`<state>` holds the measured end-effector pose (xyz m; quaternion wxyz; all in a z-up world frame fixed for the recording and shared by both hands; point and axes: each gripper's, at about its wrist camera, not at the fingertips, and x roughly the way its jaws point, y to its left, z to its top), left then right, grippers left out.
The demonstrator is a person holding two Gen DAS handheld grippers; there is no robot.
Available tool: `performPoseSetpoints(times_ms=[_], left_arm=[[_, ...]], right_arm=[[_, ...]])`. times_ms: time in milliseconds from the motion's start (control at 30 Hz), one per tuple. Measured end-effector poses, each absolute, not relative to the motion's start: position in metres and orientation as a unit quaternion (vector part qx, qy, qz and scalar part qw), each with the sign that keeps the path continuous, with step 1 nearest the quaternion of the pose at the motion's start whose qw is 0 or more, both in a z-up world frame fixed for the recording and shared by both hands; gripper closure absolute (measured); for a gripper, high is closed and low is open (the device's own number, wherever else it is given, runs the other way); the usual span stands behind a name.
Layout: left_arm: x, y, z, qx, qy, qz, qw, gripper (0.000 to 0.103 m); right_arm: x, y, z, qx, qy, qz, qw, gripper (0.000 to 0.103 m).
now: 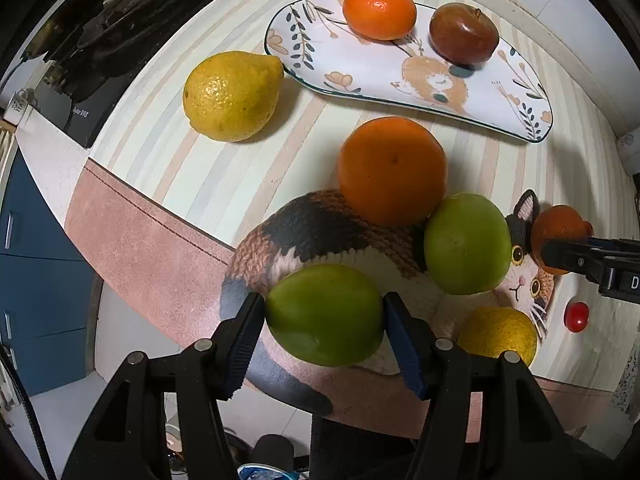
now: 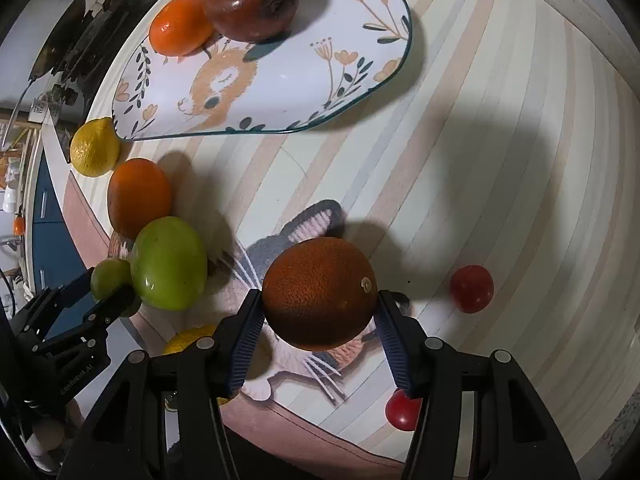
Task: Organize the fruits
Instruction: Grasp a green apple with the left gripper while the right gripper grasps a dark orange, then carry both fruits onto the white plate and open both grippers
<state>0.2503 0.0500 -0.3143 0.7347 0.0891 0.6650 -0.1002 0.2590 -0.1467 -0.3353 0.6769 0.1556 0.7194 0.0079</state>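
My left gripper (image 1: 324,316) is shut on a green fruit (image 1: 325,314) above the cat-print mat (image 1: 280,232). My right gripper (image 2: 320,300) is shut on a dark orange (image 2: 320,294) and holds it above the mat. A second green fruit (image 1: 467,244) touches a large orange (image 1: 392,170). A lemon (image 1: 232,96) lies left of the floral plate (image 1: 360,68), which holds a mandarin (image 1: 379,11) and a brown apple (image 1: 464,33). In the right wrist view the plate (image 2: 280,80) lies at the top.
A yellow fruit (image 1: 498,334) lies beside my left gripper's right finger. Two small red tomatoes (image 2: 472,288) (image 2: 402,410) lie on the striped tablecloth (image 2: 500,160) at the right. A dark stove (image 1: 80,40) stands at the far left. The table edge runs along the near side.
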Motion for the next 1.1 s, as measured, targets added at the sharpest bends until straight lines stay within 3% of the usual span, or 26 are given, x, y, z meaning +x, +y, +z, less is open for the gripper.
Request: performPoseSetpoints(times_ms=[300,500,767,1100], left_arm=[[0.285,0.045,-0.257,0.046,0.643,-0.127,0.754,0.045],[0.358,0.029,-0.219,0.053,0.605,-0.141,0.782,0.045],[0.454,0.014,-0.264,0.118,0.624,-0.121,0.763,0.045],[0.477,-0.004,-0.305,0.194,0.651,-0.134,0.722,0.044]], right_arm=[[0.280,-0.164,-0.288,0.199,0.682,0.019,0.703,0.045],[0.342,-0.180,-0.275,0.169,0.666,0.010,0.726,0.045],[0.405,-0.175,-0.308,0.079,0.693,0.009,0.717,0.045],[0.424,-0.172,-0.337,0.060,0.713,0.019,0.698,0.044]])
